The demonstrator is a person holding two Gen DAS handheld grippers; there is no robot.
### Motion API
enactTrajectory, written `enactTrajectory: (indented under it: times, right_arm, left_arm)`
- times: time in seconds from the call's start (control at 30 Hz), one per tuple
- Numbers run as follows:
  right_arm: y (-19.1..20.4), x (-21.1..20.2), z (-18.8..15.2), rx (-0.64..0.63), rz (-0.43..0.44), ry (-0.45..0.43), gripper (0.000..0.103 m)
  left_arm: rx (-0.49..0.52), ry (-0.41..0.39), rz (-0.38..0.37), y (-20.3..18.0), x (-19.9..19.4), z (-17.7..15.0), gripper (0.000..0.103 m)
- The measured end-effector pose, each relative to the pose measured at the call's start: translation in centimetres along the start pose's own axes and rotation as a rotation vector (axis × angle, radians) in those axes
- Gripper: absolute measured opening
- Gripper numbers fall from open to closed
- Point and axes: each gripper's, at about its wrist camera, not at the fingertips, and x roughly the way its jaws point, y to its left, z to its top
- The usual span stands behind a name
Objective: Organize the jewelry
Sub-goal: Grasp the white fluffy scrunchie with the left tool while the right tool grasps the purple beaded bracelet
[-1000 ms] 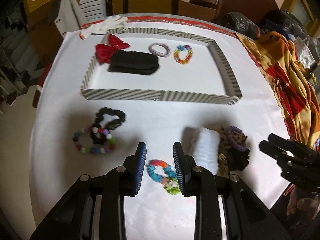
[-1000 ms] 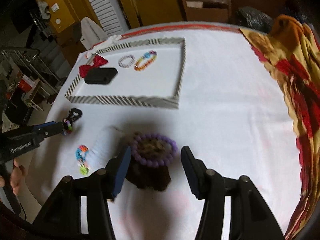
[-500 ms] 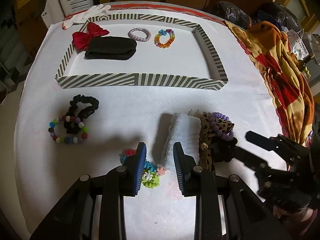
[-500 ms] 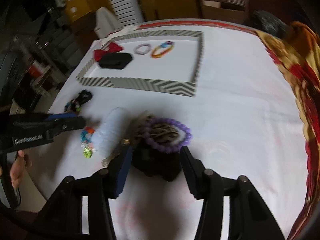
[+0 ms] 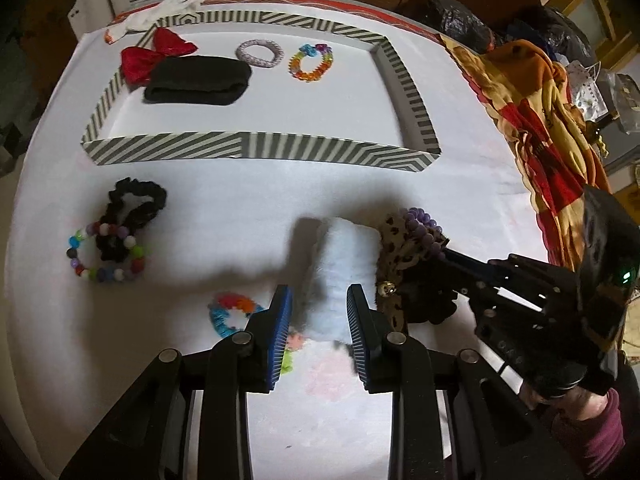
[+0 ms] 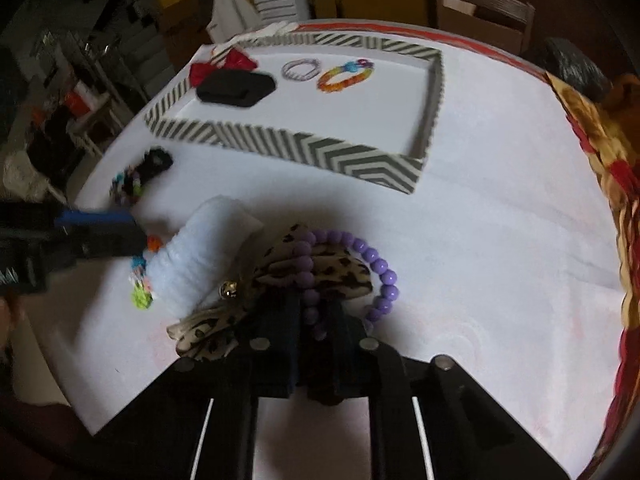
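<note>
My left gripper [image 5: 318, 320] is open, and the near end of a white fluffy band [image 5: 344, 256] lies between its pads without being squeezed. Right of the band lies a leopard-print bow [image 6: 320, 268] over a black scrunchie [image 5: 428, 304]. On the bow rests a purple bead bracelet [image 6: 380, 268]. My right gripper [image 6: 314, 304] points down into this pile, its jaws closing and pressing on the bracelet's near side. A striped tray [image 5: 260, 148] beyond holds a red bow [image 5: 156, 56], a black band [image 5: 196, 80] and two bracelets.
A rainbow loom bracelet [image 5: 232, 308] lies just left of my left gripper. Farther left, a coloured bead bracelet [image 5: 104, 256] overlaps a black scrunchie [image 5: 132, 208]. A red and orange cloth [image 5: 540, 120] drapes the table's right side. A white glove [image 5: 160, 16] lies behind the tray.
My right jaws have come down over the pile and narrowed onto the purple bracelet. My left gripper has shifted right, from over the loom bracelet to astride the white band.
</note>
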Motion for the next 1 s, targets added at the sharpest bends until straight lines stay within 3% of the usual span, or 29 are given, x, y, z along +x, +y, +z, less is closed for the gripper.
enactTrajectory:
  times: [0.37, 0.47, 0.63, 0.83, 1.0]
  right_arm:
    - [-1.5, -1.3, -0.5, 0.069, 0.031, -0.021, 0.009]
    - [-1.5, -1.2, -0.5, 0.073, 0.037, -0.020, 0.009]
    - [-1.8, -1.1, -0.3, 0.094, 0.056, -0.020, 0.009]
    - [-1.6, -2.0, -0.1, 0.097, 0.057, -0.048, 0.009]
    - [-2.2, -4.0, 0.7, 0.125, 0.074, -0.095, 0.009]
  left_arm:
    - [0.017, 0.063, -0.029, -0.8, 3.1, 0.7, 0.026]
    - [0.015, 0.077, -0.037, -0.6, 3.7, 0.7, 0.031]
    - [0.030, 0.095, -0.041, -0.7, 4.7, 0.4, 0.032]
    - [0.033, 0.054, -0.054, -0.6, 3.3, 0.5, 0.013]
    - [0.047, 0.002, -0.045, -0.5, 1.2, 1.2, 0.011]
